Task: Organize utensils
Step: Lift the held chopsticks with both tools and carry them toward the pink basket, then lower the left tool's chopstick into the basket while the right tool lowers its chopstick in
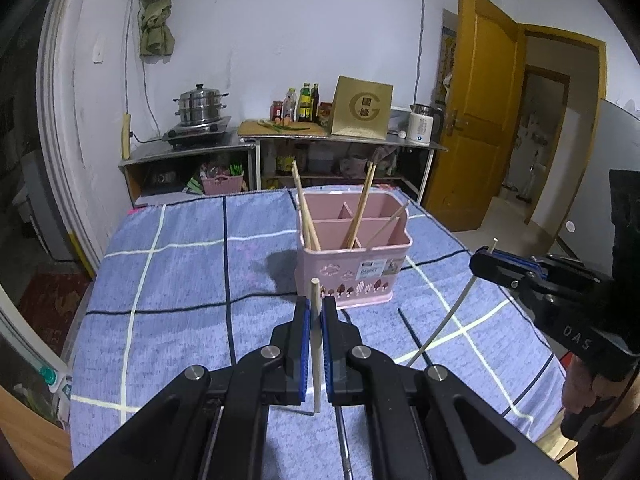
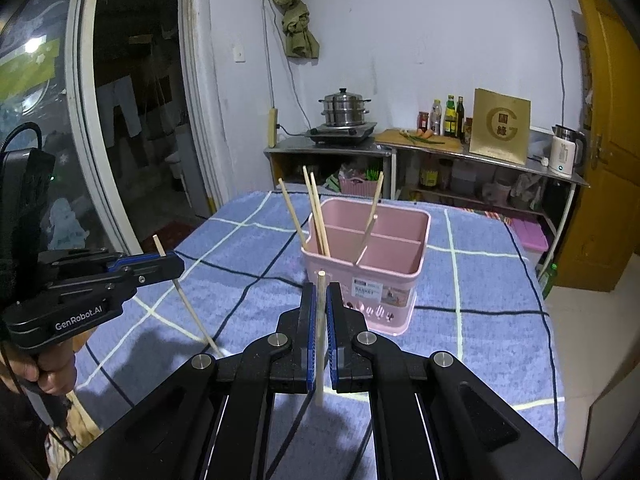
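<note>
A pink utensil basket (image 1: 352, 252) with divided compartments stands on the blue checked cloth; it also shows in the right wrist view (image 2: 368, 260). Several wooden chopsticks (image 1: 362, 208) lean in it. My left gripper (image 1: 316, 308) is shut on a wooden chopstick (image 1: 316, 344) held upright, just in front of the basket. It also shows at the left of the right wrist view (image 2: 168, 262). My right gripper (image 2: 320, 296) is shut on another chopstick (image 2: 320, 340), upright, near the basket's front. It appears at the right of the left wrist view (image 1: 486, 260).
A dark chopstick (image 1: 414, 336) lies on the cloth right of my left gripper. The table (image 1: 180, 272) is covered by the blue cloth. Behind it stand metal shelves with a steamer pot (image 1: 200, 106), bottles (image 1: 306, 102) and a kettle (image 1: 420, 126). A yellow door (image 1: 484, 120) is at right.
</note>
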